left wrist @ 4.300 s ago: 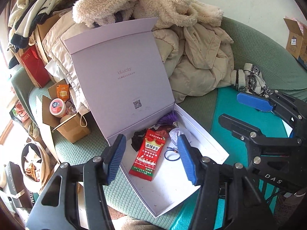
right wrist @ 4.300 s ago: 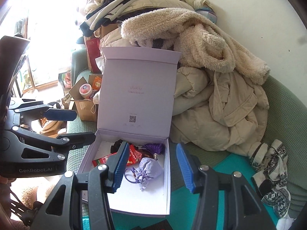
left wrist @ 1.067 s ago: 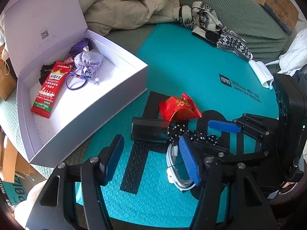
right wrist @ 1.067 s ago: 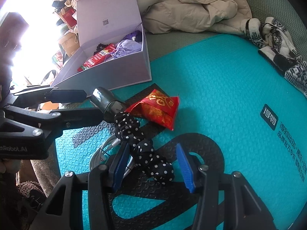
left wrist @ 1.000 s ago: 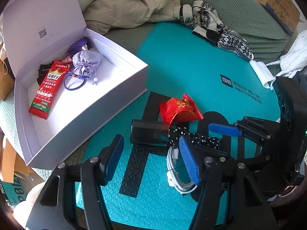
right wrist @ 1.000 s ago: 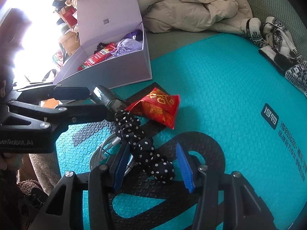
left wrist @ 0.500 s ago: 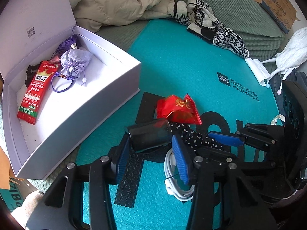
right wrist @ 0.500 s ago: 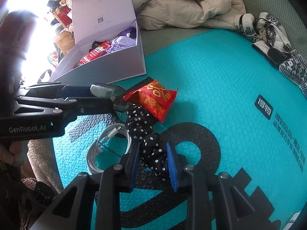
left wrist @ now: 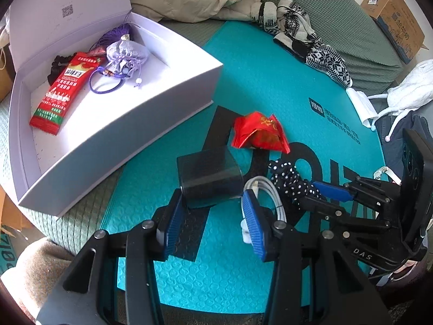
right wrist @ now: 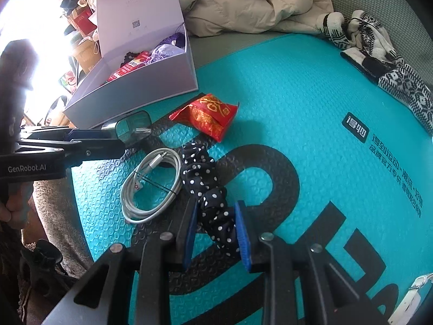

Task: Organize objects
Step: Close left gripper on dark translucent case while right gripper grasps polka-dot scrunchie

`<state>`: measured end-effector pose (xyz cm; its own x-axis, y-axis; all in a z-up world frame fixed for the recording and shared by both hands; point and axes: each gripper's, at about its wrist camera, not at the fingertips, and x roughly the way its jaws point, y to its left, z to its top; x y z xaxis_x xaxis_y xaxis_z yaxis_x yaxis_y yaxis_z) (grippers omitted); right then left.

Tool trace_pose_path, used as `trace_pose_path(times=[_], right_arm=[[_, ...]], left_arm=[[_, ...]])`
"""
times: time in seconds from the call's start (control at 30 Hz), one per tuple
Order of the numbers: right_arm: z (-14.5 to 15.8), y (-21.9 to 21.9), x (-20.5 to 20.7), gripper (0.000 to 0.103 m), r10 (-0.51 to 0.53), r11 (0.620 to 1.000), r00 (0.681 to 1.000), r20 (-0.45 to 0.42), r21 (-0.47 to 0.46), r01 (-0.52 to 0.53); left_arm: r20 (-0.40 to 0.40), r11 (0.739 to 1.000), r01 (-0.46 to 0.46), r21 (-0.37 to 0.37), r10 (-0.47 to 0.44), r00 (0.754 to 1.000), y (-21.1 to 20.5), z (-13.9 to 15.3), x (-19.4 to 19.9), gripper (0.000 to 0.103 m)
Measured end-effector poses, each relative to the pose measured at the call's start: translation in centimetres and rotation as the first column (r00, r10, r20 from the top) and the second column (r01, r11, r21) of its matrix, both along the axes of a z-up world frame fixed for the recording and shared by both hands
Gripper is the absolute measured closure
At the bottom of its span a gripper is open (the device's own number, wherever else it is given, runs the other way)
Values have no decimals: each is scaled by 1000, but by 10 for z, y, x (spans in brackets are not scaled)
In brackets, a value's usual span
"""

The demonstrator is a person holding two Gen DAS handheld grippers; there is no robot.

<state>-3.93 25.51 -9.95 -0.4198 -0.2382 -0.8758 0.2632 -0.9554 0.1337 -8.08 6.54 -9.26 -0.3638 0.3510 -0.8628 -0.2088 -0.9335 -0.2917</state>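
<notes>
While our left gripper (left wrist: 213, 214) pinches a smoky translucent case (left wrist: 209, 178) above the teal mat (left wrist: 270, 86), our right gripper (right wrist: 215, 233) squeezes the black, white-dotted scrunchie (right wrist: 207, 187) beside a coiled white cable (right wrist: 151, 187).

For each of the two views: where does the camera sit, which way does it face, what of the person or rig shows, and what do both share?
Left wrist: on the left gripper, facing down at the teal mat; fingers clamp a dark case; the right gripper shows.
Right wrist: on the right gripper, facing down; fingers pinch the dotted scrunchie; a hand shows.
Shared: white cable, red packet, white box.
</notes>
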Motion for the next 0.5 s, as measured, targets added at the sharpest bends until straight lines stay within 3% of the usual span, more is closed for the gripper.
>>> trace_pose_path(times=[0.43, 0.5], right_arm=[[-2, -6, 9, 75, 7, 1000, 1000, 4, 0, -7], [-3, -6, 8, 74, 5, 1000, 1000, 3, 10, -5]], left_arm=[[59, 999, -27, -26, 29, 998, -20, -13, 21, 60], [82, 999, -36, -39, 39, 996, -20, -16, 19, 53]])
